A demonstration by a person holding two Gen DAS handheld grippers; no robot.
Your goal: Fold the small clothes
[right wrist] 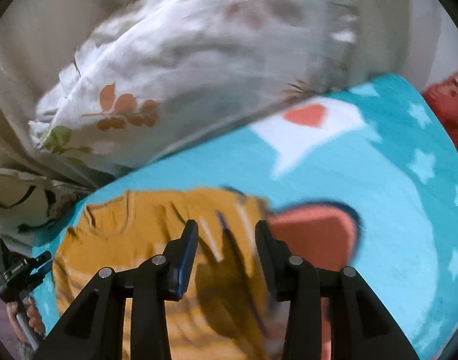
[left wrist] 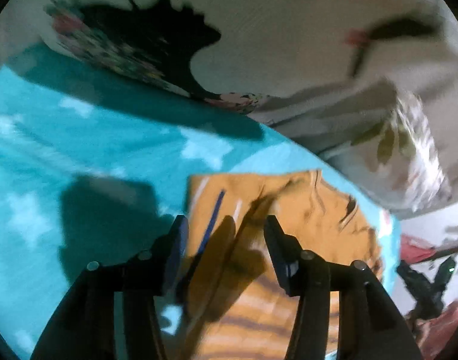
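Turquoise blanket [right wrist: 378,180] lies under the mustard shirt [right wrist: 133,228]. My left gripper [left wrist: 226,225] and right gripper [right wrist: 226,231] hover released; next, I think, pinching an edge to fold.

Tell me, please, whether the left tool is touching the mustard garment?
Cannot tell. In the left wrist view the left tool hangs open over the mustard garment on the turquoise blanket, but motion blur hides any contact or gap.
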